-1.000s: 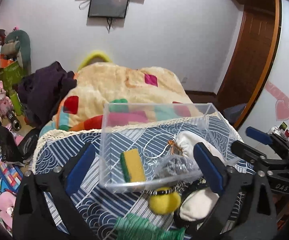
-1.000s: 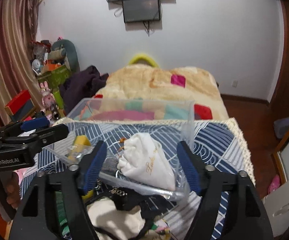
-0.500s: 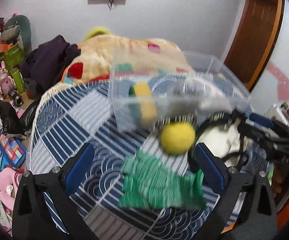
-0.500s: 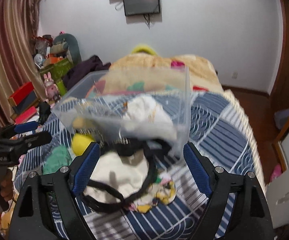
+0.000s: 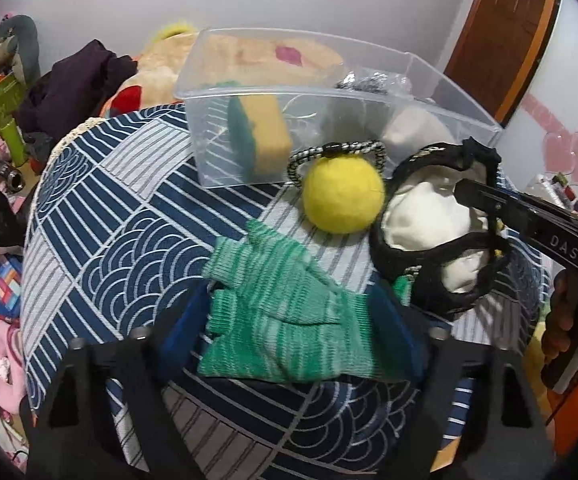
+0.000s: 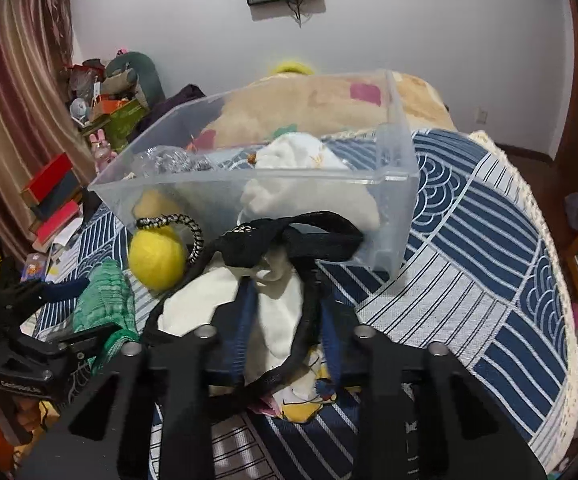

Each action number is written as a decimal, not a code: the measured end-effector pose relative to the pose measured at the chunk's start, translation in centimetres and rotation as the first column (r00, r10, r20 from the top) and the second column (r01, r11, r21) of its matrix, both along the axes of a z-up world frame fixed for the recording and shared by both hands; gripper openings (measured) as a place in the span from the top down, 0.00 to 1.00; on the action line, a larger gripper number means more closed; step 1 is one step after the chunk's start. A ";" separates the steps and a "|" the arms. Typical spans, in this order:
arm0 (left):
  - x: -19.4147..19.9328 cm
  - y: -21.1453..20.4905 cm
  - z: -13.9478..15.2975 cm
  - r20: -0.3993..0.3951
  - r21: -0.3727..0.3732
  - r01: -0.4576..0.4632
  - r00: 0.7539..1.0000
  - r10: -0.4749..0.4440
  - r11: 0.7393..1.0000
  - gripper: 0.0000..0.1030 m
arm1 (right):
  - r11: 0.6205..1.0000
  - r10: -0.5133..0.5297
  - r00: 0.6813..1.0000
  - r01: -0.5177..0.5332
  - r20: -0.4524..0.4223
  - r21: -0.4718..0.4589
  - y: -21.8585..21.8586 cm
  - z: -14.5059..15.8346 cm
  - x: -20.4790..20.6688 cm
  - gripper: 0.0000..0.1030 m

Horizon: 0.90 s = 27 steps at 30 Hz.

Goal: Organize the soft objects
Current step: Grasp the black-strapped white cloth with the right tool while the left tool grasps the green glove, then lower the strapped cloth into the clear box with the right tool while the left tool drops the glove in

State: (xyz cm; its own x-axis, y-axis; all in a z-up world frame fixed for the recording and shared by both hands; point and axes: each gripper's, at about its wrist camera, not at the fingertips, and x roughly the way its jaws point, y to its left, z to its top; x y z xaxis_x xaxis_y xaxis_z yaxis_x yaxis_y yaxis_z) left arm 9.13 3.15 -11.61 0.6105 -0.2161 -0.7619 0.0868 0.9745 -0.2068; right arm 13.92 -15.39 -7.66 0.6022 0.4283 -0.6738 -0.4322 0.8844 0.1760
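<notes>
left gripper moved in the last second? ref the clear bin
Yes. The left gripper has pulled back from the clear bin and dropped onto the green sock, its fingers now closing around it; a second ago they straddled the bin's near wall.

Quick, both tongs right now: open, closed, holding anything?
Left tongs: closed on the green knit cloth.
Right tongs: closed on the white cloth with black strap.

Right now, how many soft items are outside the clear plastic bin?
3 visible: green knit cloth between the left gripper fingers, yellow ball beside it, white black-strapped bag between the right gripper fingers. More may be hidden.
</notes>
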 end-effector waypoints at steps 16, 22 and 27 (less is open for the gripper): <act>-1.7 0.5 5.8 0.171 -0.024 0.002 0.985 0.002 1.000 0.65 | 0.996 0.030 0.992 -0.041 0.126 0.080 -0.3 4.0 -2.7 0.91; -0.5 1.6 9.6 0.268 -0.038 -0.051 0.962 0.060 0.998 0.65 | 0.993 0.027 0.974 -0.052 0.223 0.106 -0.3 7.0 -3.1 0.91; 1.5 2.8 12.2 0.333 -0.048 -0.107 0.936 0.117 0.993 0.65 | 0.992 -0.002 0.952 -0.037 0.307 0.122 -0.2 9.7 -2.3 0.91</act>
